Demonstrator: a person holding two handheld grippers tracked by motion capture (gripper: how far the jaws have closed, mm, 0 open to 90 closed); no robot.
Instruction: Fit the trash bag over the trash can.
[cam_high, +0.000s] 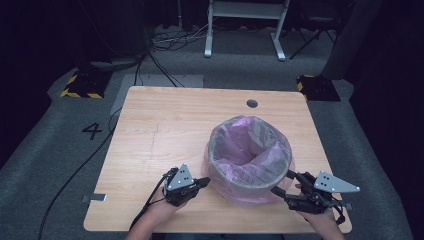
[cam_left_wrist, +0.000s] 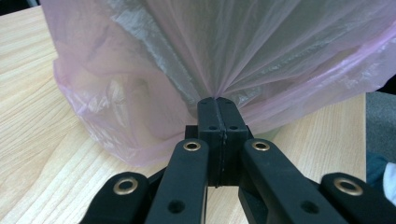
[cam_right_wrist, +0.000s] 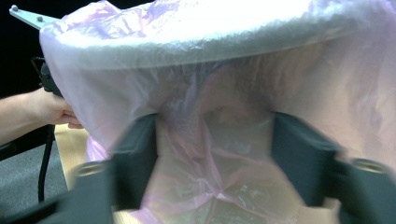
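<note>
A round grey bin (cam_high: 216, 159) lined with a thin pink bag (cam_high: 247, 131) stands on the wooden table (cam_high: 160, 130), right of its middle. My left gripper (cam_high: 205, 181) lies at the bin's near left side. Its jaws are shut on a gathered pinch of the bag's film, and folds of the pink bag (cam_left_wrist: 140, 70) fan out from my left gripper (cam_left_wrist: 217, 106). My right gripper (cam_high: 282, 182) is at the bin's near right side, with its jaws apart. In the right gripper view, loose film of the pink bag (cam_right_wrist: 187, 51) hangs between the blurred jaws of my right gripper (cam_right_wrist: 212, 123).
A round cable hole (cam_high: 252, 104) sits near the table's far edge. Behind the table are a white frame (cam_high: 245, 20), cables on the grey floor and yellow-black marked bases (cam_high: 82, 86). The other hand (cam_right_wrist: 46, 109) shows past the bag.
</note>
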